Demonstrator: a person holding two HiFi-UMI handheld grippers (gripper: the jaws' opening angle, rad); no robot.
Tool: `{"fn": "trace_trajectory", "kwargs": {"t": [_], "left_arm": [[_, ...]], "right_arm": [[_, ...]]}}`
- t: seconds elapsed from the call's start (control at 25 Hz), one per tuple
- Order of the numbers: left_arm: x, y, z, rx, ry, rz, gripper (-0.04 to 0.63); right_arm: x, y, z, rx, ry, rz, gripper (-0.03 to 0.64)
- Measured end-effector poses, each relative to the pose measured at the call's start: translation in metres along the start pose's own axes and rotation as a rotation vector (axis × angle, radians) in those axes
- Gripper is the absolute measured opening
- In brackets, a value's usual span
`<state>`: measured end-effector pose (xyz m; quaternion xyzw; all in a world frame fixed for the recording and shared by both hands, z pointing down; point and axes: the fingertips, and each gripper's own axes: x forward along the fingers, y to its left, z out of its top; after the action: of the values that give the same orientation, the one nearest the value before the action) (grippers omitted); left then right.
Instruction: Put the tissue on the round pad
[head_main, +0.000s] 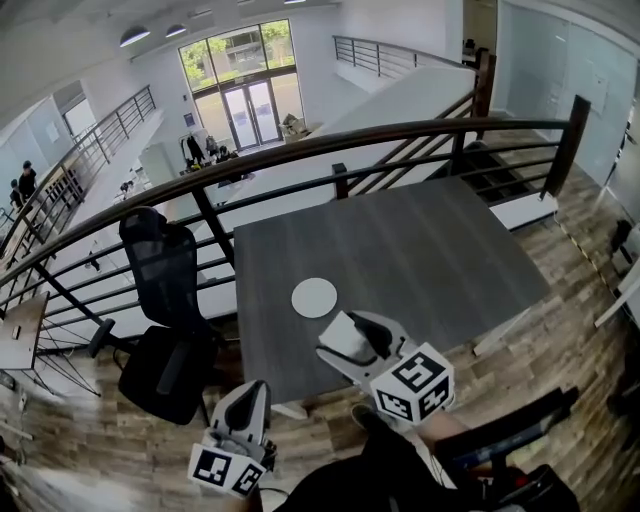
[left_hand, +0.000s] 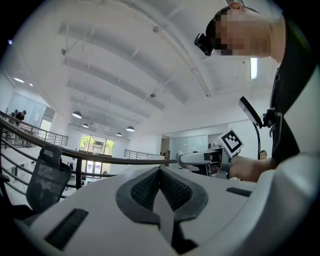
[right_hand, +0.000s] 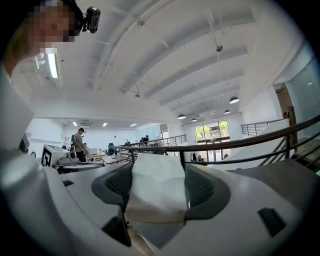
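A round white pad (head_main: 314, 297) lies flat near the front of the dark grey table (head_main: 420, 250). Just in front of the pad, over the table's near edge, my right gripper (head_main: 352, 350) is shut on a white tissue pack (head_main: 345, 335). In the right gripper view the tissue pack (right_hand: 156, 195) fills the gap between the two dark pads of the right gripper (right_hand: 157, 172). My left gripper (head_main: 248, 395) hangs low at the left, off the table, above the wooden floor. In its own view the left gripper (left_hand: 160, 172) has its jaws together with nothing between them, and the right gripper (left_hand: 197, 159) shows beyond it.
A black office chair (head_main: 165, 320) stands at the table's left side. A dark metal railing (head_main: 330, 150) curves behind the table, with a stairway (head_main: 490, 170) at the back right. The person's dark clothing (head_main: 360, 485) fills the bottom edge.
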<state>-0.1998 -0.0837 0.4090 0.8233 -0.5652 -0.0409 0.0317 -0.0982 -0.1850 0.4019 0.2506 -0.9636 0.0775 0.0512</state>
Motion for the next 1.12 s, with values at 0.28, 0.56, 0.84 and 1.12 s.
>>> {"fn": "trace_trajectory", "kwargs": {"t": [0.28, 0.56, 0.84, 1.12], "left_arm": [[0.039, 0.018, 0.004, 0.015, 0.023, 0.066, 0.003], [0.073, 0.027, 0.022, -0.017, -0.021, 0.078, 0.003], [0.087, 0.054, 0.014, 0.005, 0.026, 0.156, 0.003], [0.102, 0.064, 0.022, 0.032, 0.037, 0.219, 0.003]], "right_arm": [[0.032, -0.049, 0.016, 0.004, -0.018, 0.045, 0.327], [0.062, -0.086, 0.029, -0.016, -0.006, 0.073, 0.327], [0.095, -0.111, 0.032, -0.004, 0.003, 0.106, 0.327], [0.12, -0.136, 0.033, 0.003, 0.013, 0.137, 0.327]]}}
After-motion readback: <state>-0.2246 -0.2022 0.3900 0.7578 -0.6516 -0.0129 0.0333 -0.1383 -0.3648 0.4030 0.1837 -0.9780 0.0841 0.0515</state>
